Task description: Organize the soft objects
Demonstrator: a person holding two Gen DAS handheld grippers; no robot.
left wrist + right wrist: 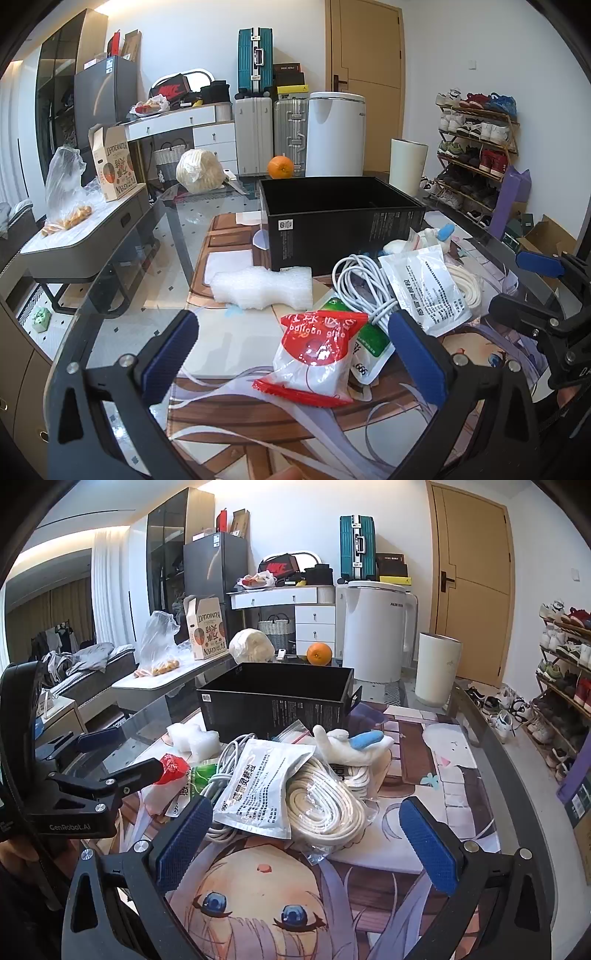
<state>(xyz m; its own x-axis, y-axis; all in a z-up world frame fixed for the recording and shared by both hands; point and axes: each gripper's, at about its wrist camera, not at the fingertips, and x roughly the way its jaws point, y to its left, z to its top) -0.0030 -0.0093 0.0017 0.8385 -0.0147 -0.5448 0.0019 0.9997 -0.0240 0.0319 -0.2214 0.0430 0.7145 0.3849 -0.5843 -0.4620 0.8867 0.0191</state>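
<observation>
A red-and-white balloon glue packet (314, 354) lies on the mat between the fingers of my open left gripper (295, 343). Behind it lie a green-white sachet (371, 341), a coiled white cable (364, 282), a silver pouch (424, 284) and a white foam piece (262, 288). The open black box (340, 218) stands beyond them. My open right gripper (306, 830) hovers in front of a bagged white rope coil (325, 805) and the silver pouch (262, 786). A white plush with a blue part (354, 744) lies behind the rope. The left gripper (122, 757) shows at the left.
The glass table (122, 325) carries an anime-print mat (280, 904). An orange (280, 167), a white kettle (376, 631) and a cream cylinder (437, 668) stand behind the box. A shoe rack (476, 147) is at the right, a side table with bags at the left.
</observation>
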